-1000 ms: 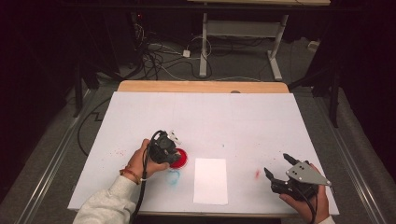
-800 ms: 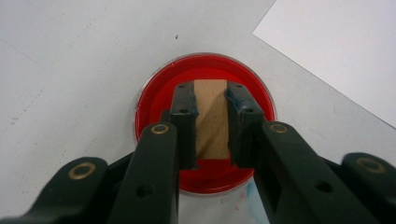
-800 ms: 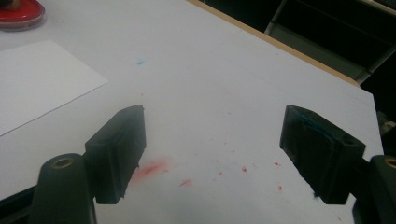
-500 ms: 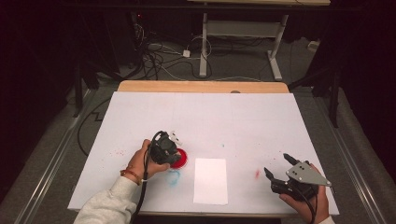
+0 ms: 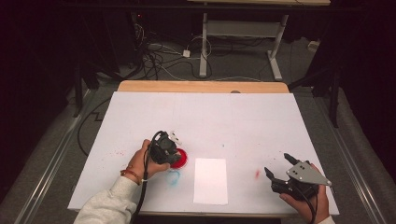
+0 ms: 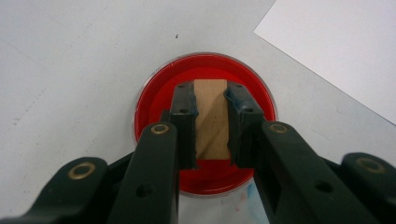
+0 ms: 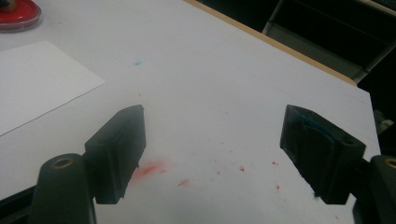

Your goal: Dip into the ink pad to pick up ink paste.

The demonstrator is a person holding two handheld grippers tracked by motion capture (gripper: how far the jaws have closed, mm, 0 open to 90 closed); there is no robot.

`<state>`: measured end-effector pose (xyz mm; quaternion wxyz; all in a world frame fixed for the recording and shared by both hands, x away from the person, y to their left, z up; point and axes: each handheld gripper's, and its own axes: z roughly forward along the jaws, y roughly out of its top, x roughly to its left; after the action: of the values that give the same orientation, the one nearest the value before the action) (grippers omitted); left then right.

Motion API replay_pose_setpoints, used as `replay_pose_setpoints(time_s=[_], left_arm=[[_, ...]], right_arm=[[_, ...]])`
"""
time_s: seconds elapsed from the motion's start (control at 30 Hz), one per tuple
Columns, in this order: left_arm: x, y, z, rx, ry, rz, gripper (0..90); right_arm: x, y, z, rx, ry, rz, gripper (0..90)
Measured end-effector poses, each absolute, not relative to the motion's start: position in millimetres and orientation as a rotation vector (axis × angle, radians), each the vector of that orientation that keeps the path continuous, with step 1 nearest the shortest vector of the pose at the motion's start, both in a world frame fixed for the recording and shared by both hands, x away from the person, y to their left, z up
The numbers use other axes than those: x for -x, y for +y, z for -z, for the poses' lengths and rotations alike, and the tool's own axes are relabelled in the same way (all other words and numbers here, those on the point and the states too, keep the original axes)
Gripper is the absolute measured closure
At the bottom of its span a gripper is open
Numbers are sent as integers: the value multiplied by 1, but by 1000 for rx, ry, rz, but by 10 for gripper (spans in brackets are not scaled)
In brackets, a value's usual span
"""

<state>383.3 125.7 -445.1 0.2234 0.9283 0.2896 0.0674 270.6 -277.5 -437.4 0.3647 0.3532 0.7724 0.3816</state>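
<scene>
- The stamp (image 6: 211, 119), a small wooden block, stands in the red ink pad (image 6: 205, 123) at the centre of the left gripper view; in the high view it sits left of centre on the bench (image 5: 233, 116), hidden under the hand.
- The left hand-held gripper (image 6: 211, 100) is clamped on the stamp, its pads pressing the block's two long sides.
- Handling, as I judge it: the block looks light and stiff, bare wood that grips well, so a firm squeeze will not hurt it. The flat sides are the right place to hold, high enough to keep the pads out of the ink. The face is probably wet with ink, though it cannot be seen, so it should be lifted straight up and kept level to avoid smears.
- The ink pad is a shallow round dish; it may shift or lift with the stamp if the face sticks.
- A white sheet of paper (image 5: 210, 180) lies just right of the pad, at lower centre of the high view.
- The right hand-held gripper (image 5: 279, 167) rests at the lower right, jaws wide apart and empty, over faint red stains (image 7: 148, 170).
</scene>
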Motion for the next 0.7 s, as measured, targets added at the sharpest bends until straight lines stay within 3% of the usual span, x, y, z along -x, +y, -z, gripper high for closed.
replay_pose_setpoints(time_s=[0.7], left_arm=[[-374,131,429,-2521,742,-247,738]], right_arm=[[-275,-280,438,-928,1986,-990,227]])
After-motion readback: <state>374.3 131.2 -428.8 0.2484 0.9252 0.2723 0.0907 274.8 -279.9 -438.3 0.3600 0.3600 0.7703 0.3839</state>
